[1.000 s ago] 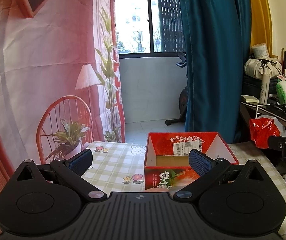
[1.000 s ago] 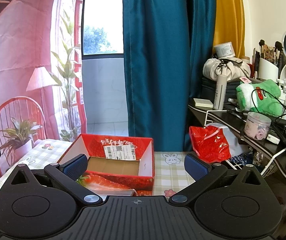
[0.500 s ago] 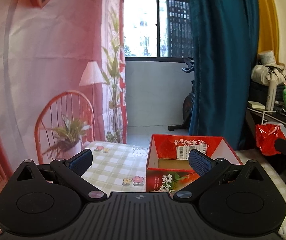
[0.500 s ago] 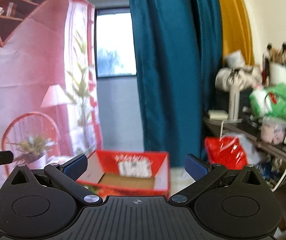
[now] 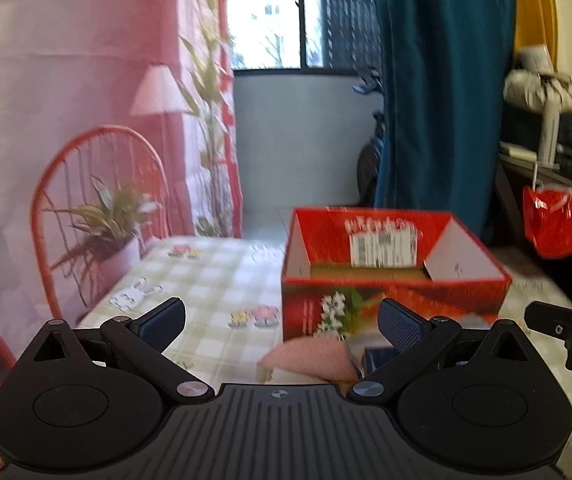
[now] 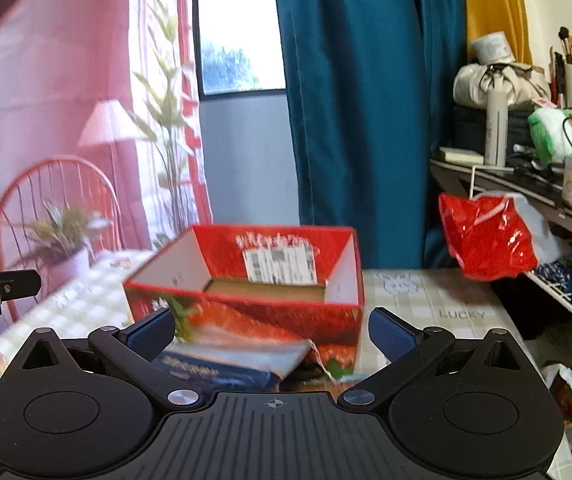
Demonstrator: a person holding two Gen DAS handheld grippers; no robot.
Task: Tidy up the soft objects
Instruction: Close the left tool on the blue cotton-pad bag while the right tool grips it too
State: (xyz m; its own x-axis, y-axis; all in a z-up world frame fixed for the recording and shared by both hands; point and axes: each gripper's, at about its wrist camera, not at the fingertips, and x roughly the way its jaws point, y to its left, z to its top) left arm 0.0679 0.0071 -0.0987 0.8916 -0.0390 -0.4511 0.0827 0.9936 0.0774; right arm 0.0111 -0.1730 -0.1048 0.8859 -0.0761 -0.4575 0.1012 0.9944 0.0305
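jaws wide, empty | red box (image 5: 390,280) ahead | pink cloth (image 5: 310,362) before it

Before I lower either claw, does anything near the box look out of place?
Nothing looks damaged or spilled. The red box stands upright and open; a pink cloth and a blue packet lie loose in front of it.

red box (image 5: 390,300) blocking ahead, open checked table (image 5: 213,280) to its left
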